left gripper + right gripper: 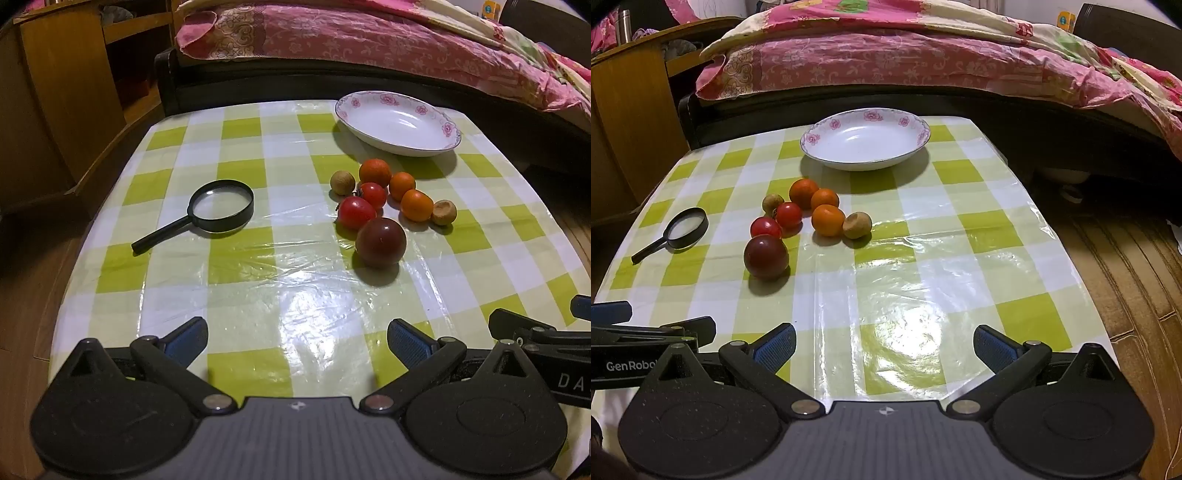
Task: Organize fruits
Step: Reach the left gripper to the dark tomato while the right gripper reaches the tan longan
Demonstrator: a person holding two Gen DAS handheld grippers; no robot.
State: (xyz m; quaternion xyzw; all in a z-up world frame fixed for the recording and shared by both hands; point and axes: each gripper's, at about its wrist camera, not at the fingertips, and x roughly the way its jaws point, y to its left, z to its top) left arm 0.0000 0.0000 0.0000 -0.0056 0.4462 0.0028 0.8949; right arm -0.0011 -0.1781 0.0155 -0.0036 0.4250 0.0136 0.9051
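Several small fruits lie in a cluster on the checked tablecloth: a dark purple plum (381, 242) (766, 256) nearest me, two red tomatoes (356, 212) (766, 227), three orange fruits (416, 205) (828, 220) and two brown longans (444, 212) (857, 225). An empty white plate with pink flowers (399, 123) (865, 138) stands behind them. My left gripper (297, 341) is open and empty above the near edge of the table. My right gripper (884, 345) is open and empty, to the right of the left one.
A black magnifying glass (221, 205) (687, 227) lies left of the fruits. A bed with pink bedding (369, 40) runs behind the table. A wooden cabinet (62, 92) stands at the left. A mat covers the floor (1137, 280) to the right.
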